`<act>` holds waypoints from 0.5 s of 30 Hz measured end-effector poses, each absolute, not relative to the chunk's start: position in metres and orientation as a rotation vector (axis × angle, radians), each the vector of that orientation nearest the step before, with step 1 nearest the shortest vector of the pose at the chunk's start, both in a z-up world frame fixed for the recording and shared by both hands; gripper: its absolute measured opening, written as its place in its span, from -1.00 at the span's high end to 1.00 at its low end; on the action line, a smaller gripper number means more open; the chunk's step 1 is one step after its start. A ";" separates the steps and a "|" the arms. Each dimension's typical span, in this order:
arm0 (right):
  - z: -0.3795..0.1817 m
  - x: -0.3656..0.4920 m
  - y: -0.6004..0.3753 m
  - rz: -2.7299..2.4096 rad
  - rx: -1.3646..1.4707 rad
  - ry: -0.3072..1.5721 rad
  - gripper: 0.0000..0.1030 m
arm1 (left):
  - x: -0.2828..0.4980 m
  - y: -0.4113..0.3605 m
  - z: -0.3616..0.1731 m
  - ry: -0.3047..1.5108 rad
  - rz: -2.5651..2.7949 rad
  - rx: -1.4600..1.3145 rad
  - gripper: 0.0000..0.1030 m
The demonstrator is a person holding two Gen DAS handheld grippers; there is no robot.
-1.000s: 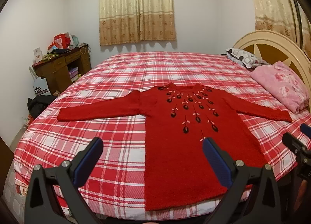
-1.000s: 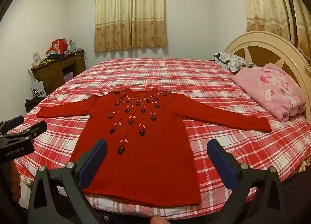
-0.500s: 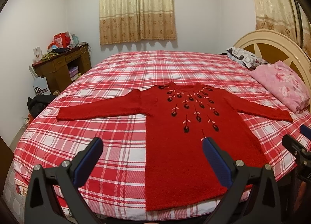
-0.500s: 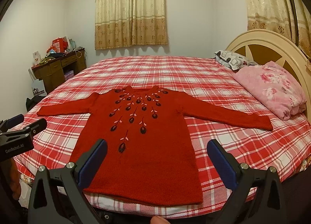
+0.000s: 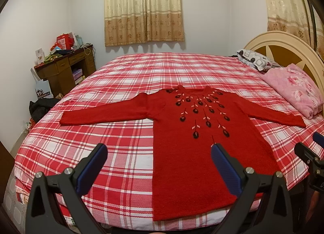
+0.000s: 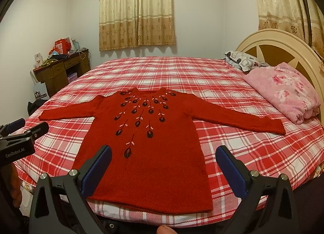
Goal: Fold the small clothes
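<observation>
Sweater (image 5: pixel 194 152) lies flat on bed (image 5: pixel 121 132) beyond both spread hand-held grippers.

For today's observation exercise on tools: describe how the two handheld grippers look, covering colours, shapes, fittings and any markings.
The left gripper and the right gripper are built alike: black angular frames with triangular cut-outs, silver round bolts at the joints, and two long fingers faced with textured blue pads. In the right wrist view, the left gripper's side carries white lettering reading GenRobot.AI. No cables or sleeves are visible.

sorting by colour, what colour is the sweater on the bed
Red sweater with dark flower embroidery; clearest in the right wrist view.
</observation>
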State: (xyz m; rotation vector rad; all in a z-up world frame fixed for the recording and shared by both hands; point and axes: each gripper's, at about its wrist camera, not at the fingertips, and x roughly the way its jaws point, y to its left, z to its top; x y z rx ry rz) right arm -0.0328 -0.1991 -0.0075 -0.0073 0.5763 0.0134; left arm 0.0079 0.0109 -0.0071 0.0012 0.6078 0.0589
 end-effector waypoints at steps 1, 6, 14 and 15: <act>-0.007 -0.033 -0.199 0.013 -0.006 0.577 -0.99 | 0.008 0.011 -0.007 0.608 0.058 0.000 -1.00; -0.007 -0.032 -0.200 0.014 -0.005 0.578 -0.99 | 0.008 0.011 -0.007 0.608 0.060 0.000 -1.00; -0.008 -0.032 -0.201 0.014 -0.004 0.579 -0.99 | 0.008 0.012 -0.007 0.609 0.059 0.000 -1.00; -0.008 -0.032 -0.201 0.014 -0.004 0.580 -0.99 | 0.008 0.012 -0.007 0.609 0.059 -0.001 -1.00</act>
